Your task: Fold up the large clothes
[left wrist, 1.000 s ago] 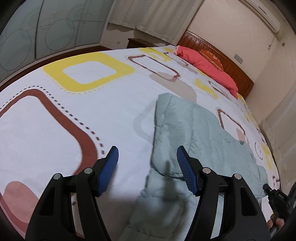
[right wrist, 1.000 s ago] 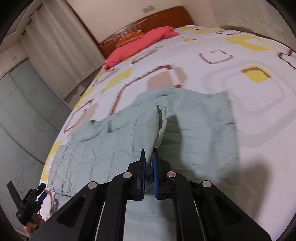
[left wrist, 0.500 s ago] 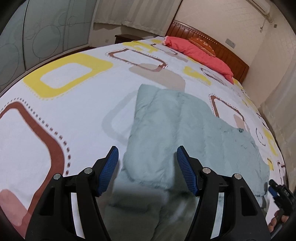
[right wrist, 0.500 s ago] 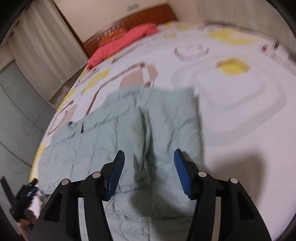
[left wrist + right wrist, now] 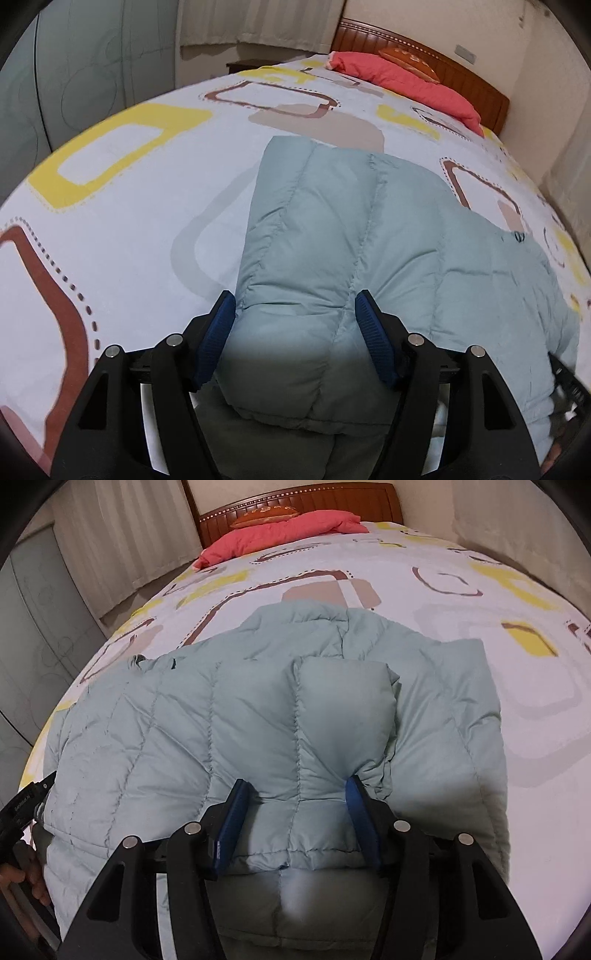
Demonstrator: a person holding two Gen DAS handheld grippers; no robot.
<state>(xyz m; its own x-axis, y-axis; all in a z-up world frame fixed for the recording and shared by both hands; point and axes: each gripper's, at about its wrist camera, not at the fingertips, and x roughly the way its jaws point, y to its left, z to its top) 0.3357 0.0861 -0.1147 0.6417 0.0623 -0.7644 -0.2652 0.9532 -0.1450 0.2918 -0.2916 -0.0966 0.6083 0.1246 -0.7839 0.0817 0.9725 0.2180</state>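
Note:
A pale green quilted puffer jacket [image 5: 354, 236] lies on the bed, with a sleeve folded across its body [image 5: 332, 716]. My left gripper [image 5: 295, 325] is open, its blue pads on either side of the jacket's puffy near edge. My right gripper [image 5: 295, 812] is open too, its jaws standing wide around the end of the folded sleeve without pinching it. The other gripper shows at the left edge of the right wrist view [image 5: 22, 808].
The bed sheet [image 5: 122, 206] is white with yellow and brown square patterns. A red pillow [image 5: 280, 535] lies by the wooden headboard [image 5: 295, 506]. Curtains [image 5: 122, 539] and a glass wardrobe [image 5: 74, 74] stand beside the bed.
My right gripper let go of the sleeve and opened, and the sleeve now lies folded on the jacket. Both grippers moved in low over the jacket's near edge.

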